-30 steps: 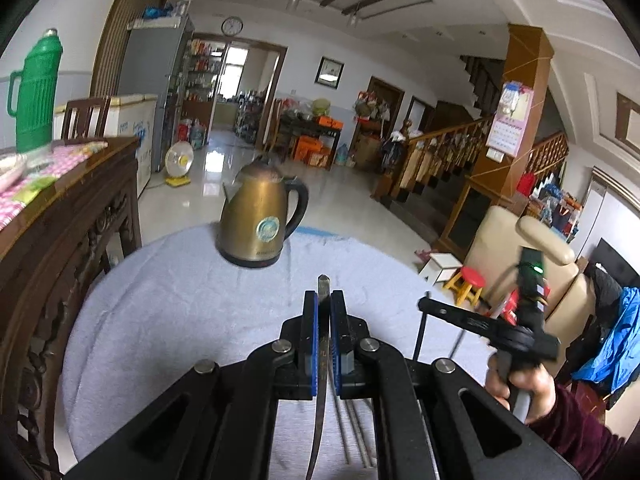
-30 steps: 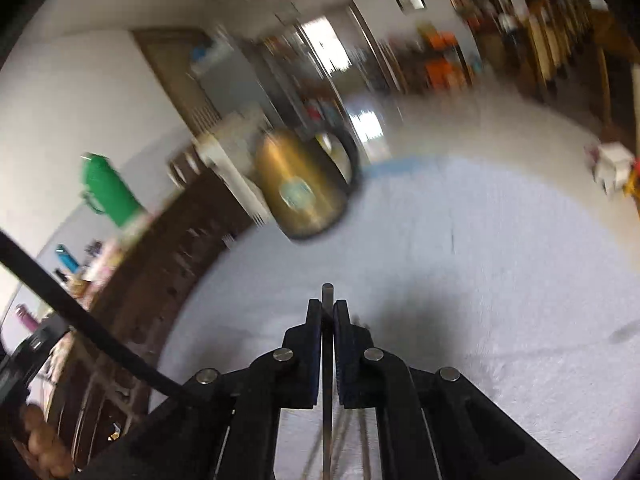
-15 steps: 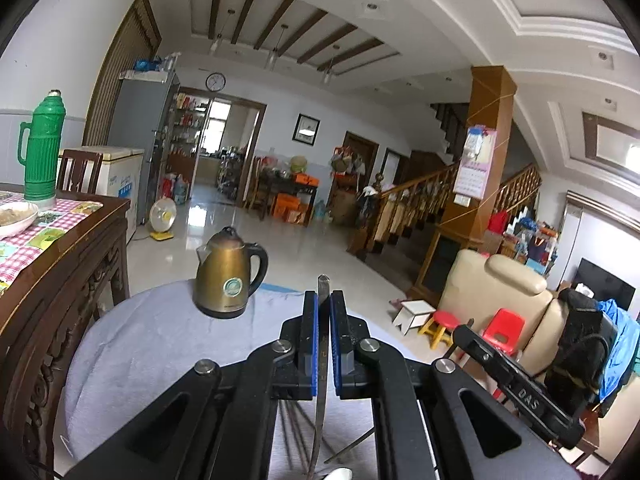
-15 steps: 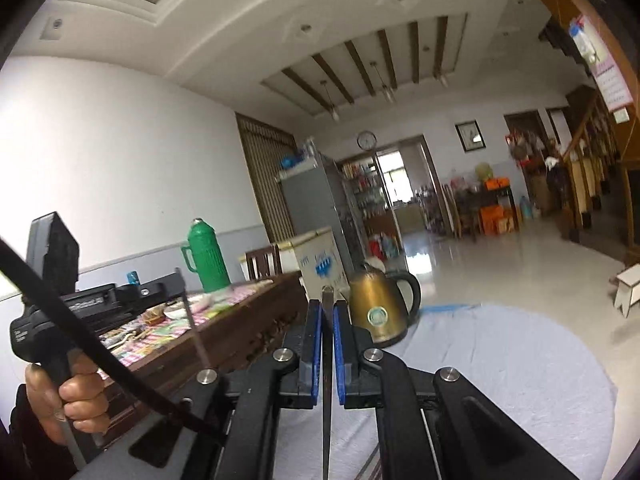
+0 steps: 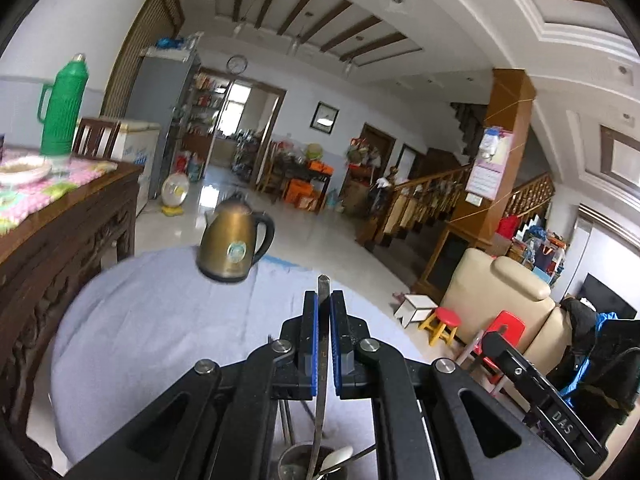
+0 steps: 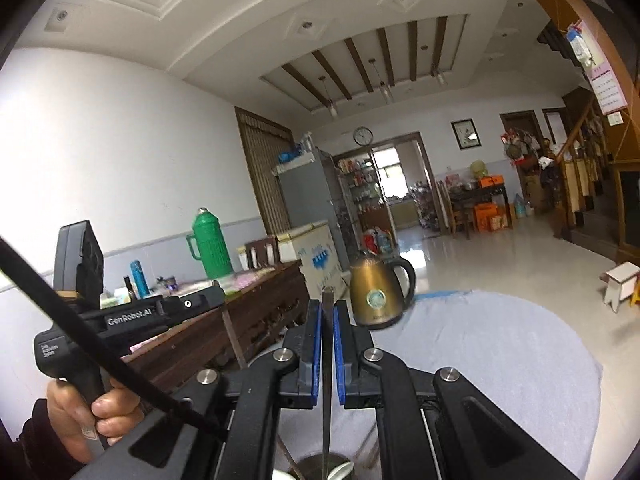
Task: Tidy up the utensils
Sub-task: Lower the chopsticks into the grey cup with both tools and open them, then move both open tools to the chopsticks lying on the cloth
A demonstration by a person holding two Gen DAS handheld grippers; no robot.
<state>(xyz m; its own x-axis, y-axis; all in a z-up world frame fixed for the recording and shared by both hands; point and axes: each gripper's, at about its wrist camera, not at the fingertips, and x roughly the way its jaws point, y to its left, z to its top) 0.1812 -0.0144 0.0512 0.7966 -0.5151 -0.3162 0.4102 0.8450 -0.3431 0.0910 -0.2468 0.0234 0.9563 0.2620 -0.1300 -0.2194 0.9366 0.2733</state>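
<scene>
My left gripper point(image 5: 324, 300) is shut on the flat metal handle of a utensil point(image 5: 321, 384), which hangs down into a metal cup point(image 5: 298, 456) at the bottom of the view. A spoon bowl point(image 5: 338, 458) rests in that cup. My right gripper point(image 6: 327, 308) is shut on a thin dark metal utensil point(image 6: 327, 380) that points down over the same cup point(image 6: 320, 465). The left gripper body also shows in the right wrist view point(image 6: 132, 316), held by a hand, with its utensil handle hanging below it.
A brass kettle point(image 5: 234, 242) stands at the far side of the round table with a grey cloth point(image 5: 152, 320). A dark wooden sideboard point(image 5: 60, 232) with a green thermos point(image 5: 62, 104) is at the left. A beige armchair point(image 5: 500, 304) and red stools are to the right.
Both grippers tilted up from the table a second ago. In the last half second the left one swung slightly, and the cup now shows under both held utensils.
</scene>
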